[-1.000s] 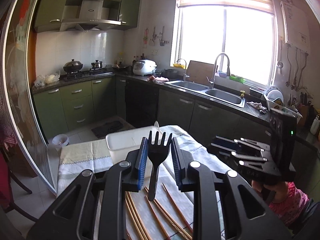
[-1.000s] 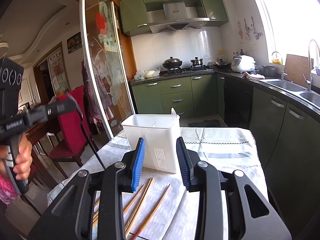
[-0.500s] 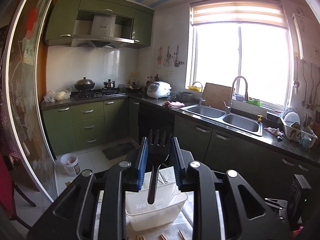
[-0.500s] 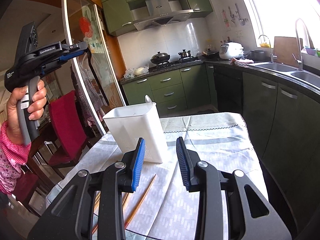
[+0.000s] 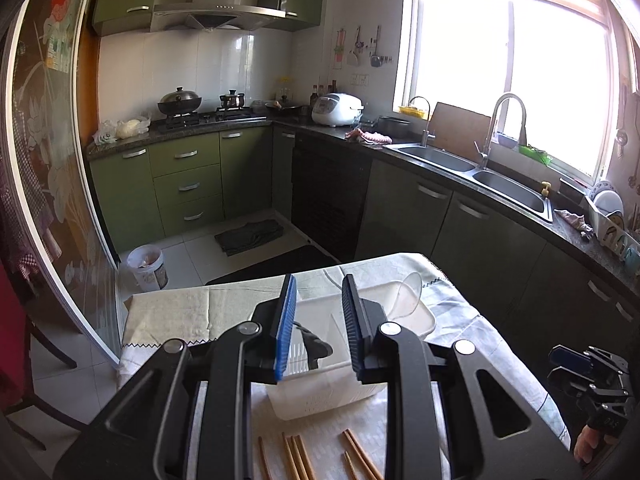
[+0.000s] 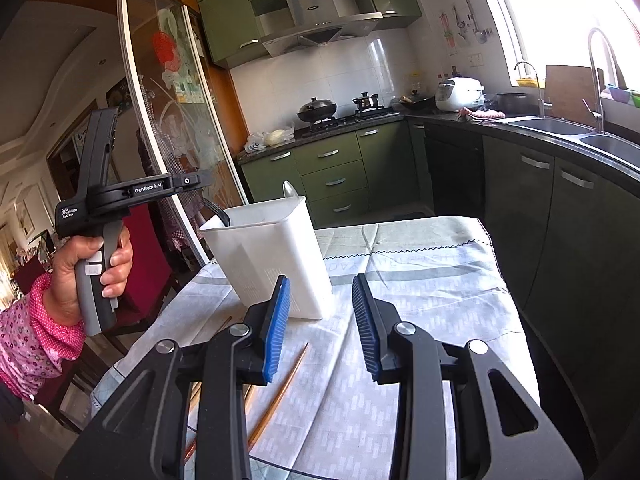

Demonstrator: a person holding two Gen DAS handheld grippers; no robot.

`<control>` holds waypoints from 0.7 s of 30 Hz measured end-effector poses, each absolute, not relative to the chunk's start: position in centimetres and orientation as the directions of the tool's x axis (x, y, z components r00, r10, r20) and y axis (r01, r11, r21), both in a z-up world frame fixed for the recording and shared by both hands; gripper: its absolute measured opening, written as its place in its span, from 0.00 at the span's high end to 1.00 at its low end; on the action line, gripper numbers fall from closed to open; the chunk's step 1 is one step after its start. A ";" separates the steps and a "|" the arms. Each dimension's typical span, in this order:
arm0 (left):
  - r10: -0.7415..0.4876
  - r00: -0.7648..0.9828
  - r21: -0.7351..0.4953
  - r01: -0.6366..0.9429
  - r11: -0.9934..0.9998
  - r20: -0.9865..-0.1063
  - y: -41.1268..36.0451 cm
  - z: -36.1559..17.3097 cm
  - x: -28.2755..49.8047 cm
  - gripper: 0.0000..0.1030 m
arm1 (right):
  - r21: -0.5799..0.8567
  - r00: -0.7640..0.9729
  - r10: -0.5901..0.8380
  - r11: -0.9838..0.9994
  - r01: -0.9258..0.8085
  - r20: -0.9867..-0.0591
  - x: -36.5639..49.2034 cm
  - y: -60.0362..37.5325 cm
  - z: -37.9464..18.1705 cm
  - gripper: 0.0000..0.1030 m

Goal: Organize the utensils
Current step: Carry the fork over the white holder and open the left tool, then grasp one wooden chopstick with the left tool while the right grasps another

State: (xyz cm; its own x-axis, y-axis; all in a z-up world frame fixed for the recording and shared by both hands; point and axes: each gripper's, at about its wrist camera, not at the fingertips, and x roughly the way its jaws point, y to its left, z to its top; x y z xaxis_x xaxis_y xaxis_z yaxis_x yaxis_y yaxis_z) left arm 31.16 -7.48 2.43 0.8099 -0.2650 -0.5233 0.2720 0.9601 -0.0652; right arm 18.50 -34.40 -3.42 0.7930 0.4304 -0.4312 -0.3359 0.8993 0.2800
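Dropped from left gripper (image 5: 316,328) into bin (image 5: 416,322): fork (image 5: 314,346), below parted jaws. Right gripper (image 6: 322,328) likewise gaping, empty. Still to bin: chopsticks (image 5: 296,458) behind jaws.

The basket (image 6: 276,256) is matt white plastic with fine slotted walls. The chopsticks (image 5: 298,458) look like smooth brown wood. A patterned woven cloth (image 6: 420,272) covers the tabletop. Each hand-held gripper, left (image 5: 318,330) and right (image 6: 322,328), is matt black plastic with ribbed blue pads (image 6: 276,330). The spoon (image 5: 406,294) looks translucent glossy plastic.
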 end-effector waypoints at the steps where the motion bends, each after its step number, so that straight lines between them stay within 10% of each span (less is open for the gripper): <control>1: -0.265 0.808 -0.065 0.272 0.960 -0.527 -7.4 2.2 31.1 0.78 | 0.278 0.792 0.432 0.899 -0.339 -0.432 18.5 -34.2 -3.4 0.68; 7: -0.277 0.797 -0.093 0.270 0.958 -0.537 -6.3 2.9 28.9 0.76 | 0.270 0.789 0.435 0.898 -0.346 -0.435 18.1 -33.4 -3.1 0.68; 12: -0.196 0.730 -0.051 0.216 0.975 -0.655 -4.4 0.8 25.6 0.53 | 0.281 0.781 0.437 0.897 -0.341 -0.447 18.0 -33.1 -3.4 0.68; 21: -0.097 0.441 -0.051 0.115 0.992 -0.892 -1.2 -9.1 24.7 0.58 | 0.281 0.748 0.434 0.900 -0.333 -0.502 18.4 -31.7 -4.4 0.68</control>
